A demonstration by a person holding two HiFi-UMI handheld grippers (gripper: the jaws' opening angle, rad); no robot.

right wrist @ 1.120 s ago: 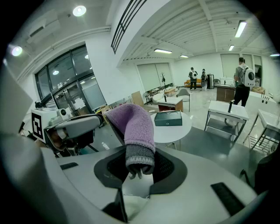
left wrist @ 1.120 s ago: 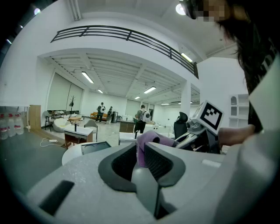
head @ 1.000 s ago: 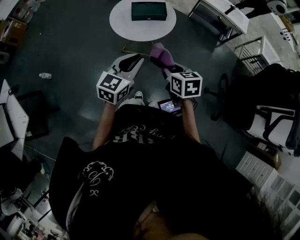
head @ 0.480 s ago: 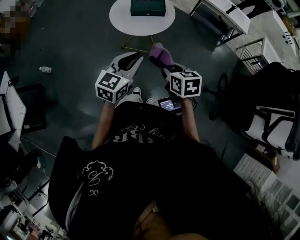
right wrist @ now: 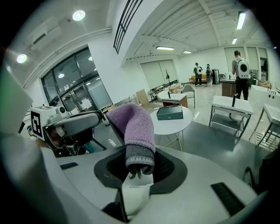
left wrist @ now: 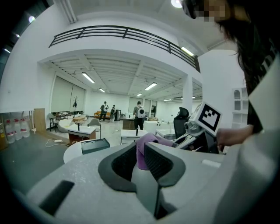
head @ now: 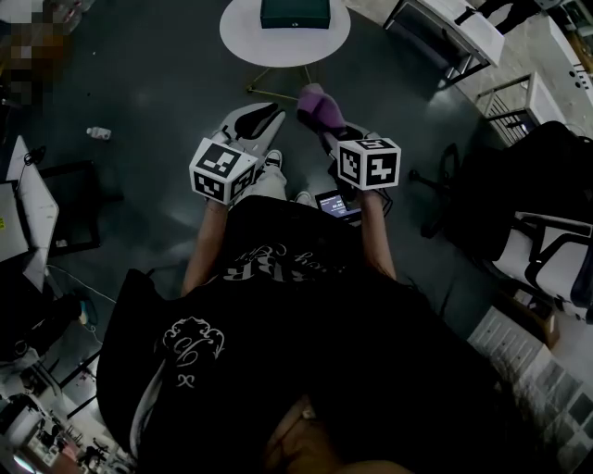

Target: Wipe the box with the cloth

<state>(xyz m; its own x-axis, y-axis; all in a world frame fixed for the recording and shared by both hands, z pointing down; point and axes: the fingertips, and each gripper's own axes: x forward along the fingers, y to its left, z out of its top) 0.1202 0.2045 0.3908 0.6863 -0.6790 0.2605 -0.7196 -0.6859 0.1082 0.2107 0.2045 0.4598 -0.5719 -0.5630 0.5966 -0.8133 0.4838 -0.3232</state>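
A dark green box (head: 295, 13) lies on a round white table (head: 278, 42) at the top of the head view, well ahead of both grippers. My right gripper (head: 324, 125) is shut on a purple cloth (head: 320, 105), whose grey cuff (right wrist: 139, 157) sits between the pads while the rest stands up above the jaws (right wrist: 133, 124). The box (right wrist: 170, 112) and table (right wrist: 177, 124) show beyond it. My left gripper (head: 269, 116) is beside the right one at the same height, jaws a narrow gap apart and holding nothing (left wrist: 141, 151). The box (left wrist: 95, 145) is to its left.
I stand on a dark floor. Office chairs (head: 547, 250) and a white desk (head: 445, 32) are on the right, and another desk (head: 28, 222) is on the left. A small bottle (head: 97, 133) lies on the floor. People (right wrist: 240, 70) stand far off in the hall.
The table and box have slid slightly toward the top edge of the head view. Both grippers keep the same pose, and the cloth stays in the right one.
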